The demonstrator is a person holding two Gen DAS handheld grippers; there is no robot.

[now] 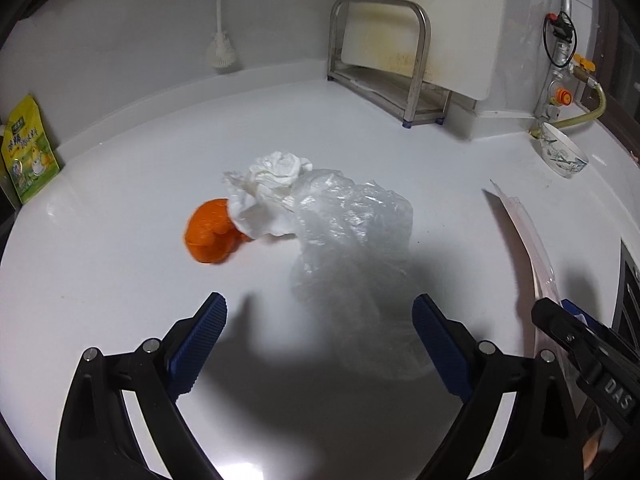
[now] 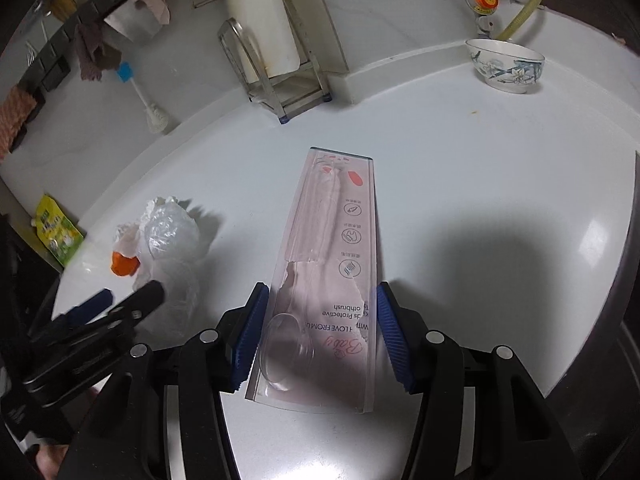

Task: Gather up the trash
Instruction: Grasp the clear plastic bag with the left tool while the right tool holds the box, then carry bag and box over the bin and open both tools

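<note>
On the white counter (image 1: 120, 280) lie an orange peel (image 1: 210, 232), a crumpled white tissue (image 1: 268, 196) and a clear plastic bag (image 1: 352, 248), all touching. My left gripper (image 1: 320, 340) is open just in front of the bag, whose near end lies between the fingers. The same pile shows at the left of the right wrist view (image 2: 160, 236). My right gripper (image 2: 320, 332) is closed on the sides of a clear pink toothbrush package (image 2: 324, 272), which also shows edge-on in the left wrist view (image 1: 528, 240).
A metal rack (image 1: 384, 64) with a white cutting board stands at the back. A patterned bowl (image 2: 506, 64) sits back right by gas pipes. A green pouch (image 1: 28, 148) leans at the left. A bottle brush (image 1: 219, 32) hangs on the wall. The counter edge curves at right (image 2: 628, 240).
</note>
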